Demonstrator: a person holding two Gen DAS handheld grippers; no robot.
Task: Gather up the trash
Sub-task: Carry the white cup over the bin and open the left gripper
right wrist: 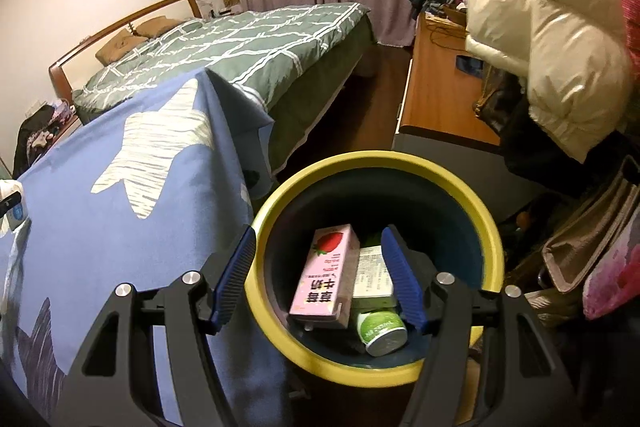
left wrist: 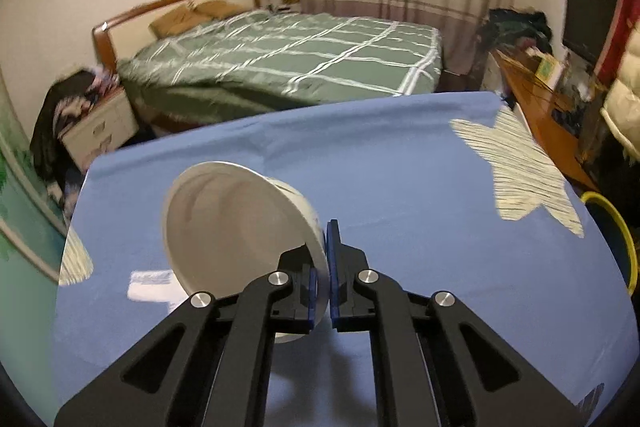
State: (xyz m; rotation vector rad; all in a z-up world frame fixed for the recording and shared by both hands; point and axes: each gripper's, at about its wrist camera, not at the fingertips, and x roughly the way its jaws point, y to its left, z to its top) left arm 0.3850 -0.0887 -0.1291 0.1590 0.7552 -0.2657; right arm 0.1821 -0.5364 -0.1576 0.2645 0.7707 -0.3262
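My left gripper [left wrist: 325, 267] is shut on the rim of a white paper bowl [left wrist: 236, 227] and holds it tilted on its side above the blue cloth-covered table [left wrist: 400, 163]. My right gripper [right wrist: 318, 275] is open and empty, hanging over the yellow-rimmed trash bin [right wrist: 486, 223]. Inside the bin lie a pink strawberry milk carton [right wrist: 326, 277], a white box [right wrist: 372, 277] and a green-and-white cup [right wrist: 384, 331]. The bin's rim also shows at the right edge of the left wrist view [left wrist: 624, 239].
The table's blue cloth with pale star prints [right wrist: 160, 147] hangs beside the bin. A small white packet [left wrist: 152, 285] lies on the table left of the bowl. Beyond are a green-quilted bed [left wrist: 288, 55], a wooden desk [right wrist: 440, 87] and a cream puffer jacket [right wrist: 552, 27].
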